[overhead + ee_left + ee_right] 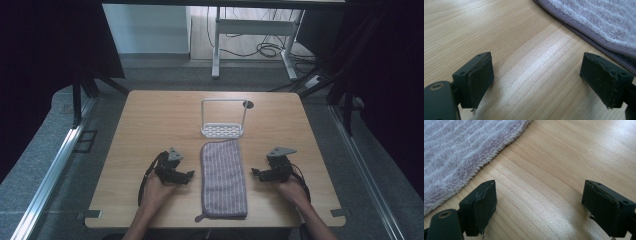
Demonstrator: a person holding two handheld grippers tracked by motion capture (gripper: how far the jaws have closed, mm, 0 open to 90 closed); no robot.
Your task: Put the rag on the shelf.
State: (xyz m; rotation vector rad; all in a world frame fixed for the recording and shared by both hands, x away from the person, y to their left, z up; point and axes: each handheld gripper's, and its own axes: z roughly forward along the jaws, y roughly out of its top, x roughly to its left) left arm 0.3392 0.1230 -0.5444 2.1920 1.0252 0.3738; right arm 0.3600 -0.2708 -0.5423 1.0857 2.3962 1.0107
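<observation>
Black jaw pads sit right up close in both gripper views, and between each pair we see nothing but bare wood grain, so both grippers are wide apart and holding nothing. In the high view we've got the left gripper point(187, 175) parked just beside the left long edge of the towel point(223, 179) and the right gripper point(256, 173) just beside the right long edge, both pointing inward at it, neither touching.

Progress-wise, we'd say we're basically at the start. Nothing on the towel looks grabbed, lifted or turned over yet. Our guess is the job involves this towel and maybe the white rack point(223, 120) standing just past its far end, but every actual step is left to do: close in on the edges, pinch, then move or fold.

As for the towel itself: it's a long purple-grey strip with paler stripes running lengthwise, lying flat in the middle of the wooden table point(150, 120), near end close to our edge. It looks doubled over, since the left gripper view shows a stitched hem point(584, 31) with another layer under it. Fluffy pile, small hanging loop at the near left corner.
</observation>
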